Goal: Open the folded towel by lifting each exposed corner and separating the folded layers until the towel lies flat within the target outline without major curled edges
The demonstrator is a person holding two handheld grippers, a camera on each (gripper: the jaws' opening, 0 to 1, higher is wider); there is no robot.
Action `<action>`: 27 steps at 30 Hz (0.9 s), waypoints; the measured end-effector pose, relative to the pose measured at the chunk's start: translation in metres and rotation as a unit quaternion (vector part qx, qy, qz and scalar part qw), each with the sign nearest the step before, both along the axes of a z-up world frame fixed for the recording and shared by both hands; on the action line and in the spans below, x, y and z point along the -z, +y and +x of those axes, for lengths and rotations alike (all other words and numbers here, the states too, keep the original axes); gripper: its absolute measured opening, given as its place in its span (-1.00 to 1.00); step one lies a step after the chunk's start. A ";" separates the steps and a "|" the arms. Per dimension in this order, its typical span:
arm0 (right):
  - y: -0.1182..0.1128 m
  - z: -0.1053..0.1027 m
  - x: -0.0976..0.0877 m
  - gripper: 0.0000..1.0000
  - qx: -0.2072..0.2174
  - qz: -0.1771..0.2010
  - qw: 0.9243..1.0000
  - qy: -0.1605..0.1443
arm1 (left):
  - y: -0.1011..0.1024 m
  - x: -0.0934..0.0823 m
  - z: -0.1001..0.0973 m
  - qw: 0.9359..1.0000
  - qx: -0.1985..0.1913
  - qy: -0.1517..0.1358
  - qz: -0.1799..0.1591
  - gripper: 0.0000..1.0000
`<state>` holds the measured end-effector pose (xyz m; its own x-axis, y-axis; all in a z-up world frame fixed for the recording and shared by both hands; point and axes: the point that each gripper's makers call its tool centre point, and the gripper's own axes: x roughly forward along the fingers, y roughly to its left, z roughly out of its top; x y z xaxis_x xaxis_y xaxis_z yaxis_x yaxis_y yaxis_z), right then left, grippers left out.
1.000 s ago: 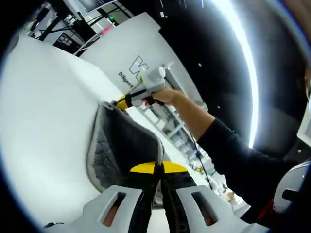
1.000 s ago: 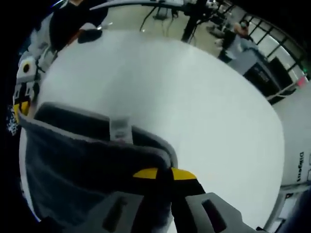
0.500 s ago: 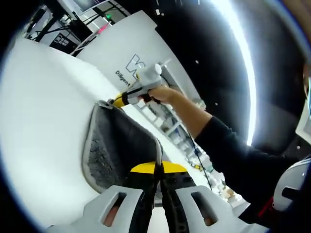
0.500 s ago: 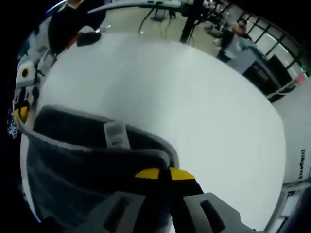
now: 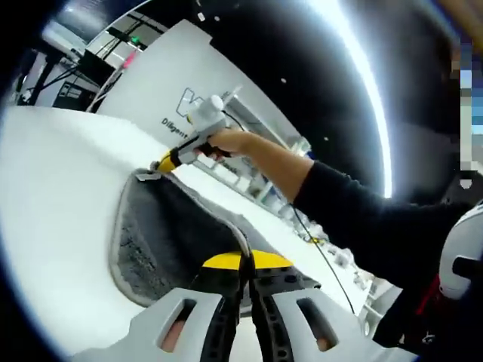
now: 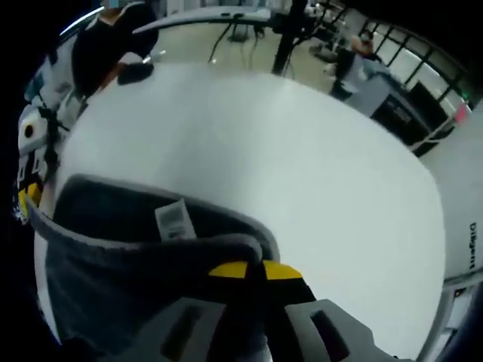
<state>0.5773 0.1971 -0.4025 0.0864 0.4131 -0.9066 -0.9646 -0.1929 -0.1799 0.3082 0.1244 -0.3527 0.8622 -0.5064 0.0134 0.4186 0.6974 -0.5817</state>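
A dark grey towel (image 5: pixel 162 226) with a pale hem hangs stretched between both grippers above a white table (image 5: pixel 53 196). My left gripper (image 5: pixel 243 264) is shut on one corner of it, yellow tips pressed together. At the far corner in the left gripper view, the right gripper (image 5: pixel 164 162) pinches the towel, held by a hand with a dark sleeve. In the right gripper view, my right gripper (image 6: pixel 255 270) is shut on the towel (image 6: pixel 113 249) edge. A white care label (image 6: pixel 173 221) shows on the hem, and the left gripper (image 6: pixel 29 192) holds the opposite corner at the left.
A white panel with dark lettering (image 5: pixel 177 83) stands behind the table. Beyond the table's far edge in the right gripper view are a floor with stands (image 6: pixel 283 30) and a distant person (image 6: pixel 355 56). The white table top (image 6: pixel 287 158) spreads wide under the towel.
Both grippers keep their hold on the towel. The left gripper view has tilted, so the towel and right gripper sit lower and more to the left; the care label has shifted slightly.
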 end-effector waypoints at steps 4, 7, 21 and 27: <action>-0.003 0.001 -0.011 -1.00 0.005 0.022 1.000 0.000 | -0.004 -0.003 0.000 1.000 0.014 -0.001 -0.009 -0.99; -0.007 0.002 -0.017 -1.00 0.011 0.032 0.999 0.000 | -0.005 -0.006 0.000 1.000 0.015 -0.006 -0.012 -0.99; -0.015 -0.002 -0.037 -1.00 0.009 0.050 0.999 -0.013 | -0.022 -0.021 -0.002 0.999 0.033 -0.029 0.000 -0.99; -0.020 0.000 -0.039 -1.00 0.013 0.048 0.999 -0.020 | -0.025 -0.023 -0.001 0.999 0.039 -0.030 0.011 -0.99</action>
<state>0.5769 0.1775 -0.3632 0.1333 0.4956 -0.8583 -0.9608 -0.1480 -0.2346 0.3070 0.0991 -0.3294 0.8185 -0.5722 0.0525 0.5055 0.6737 -0.5391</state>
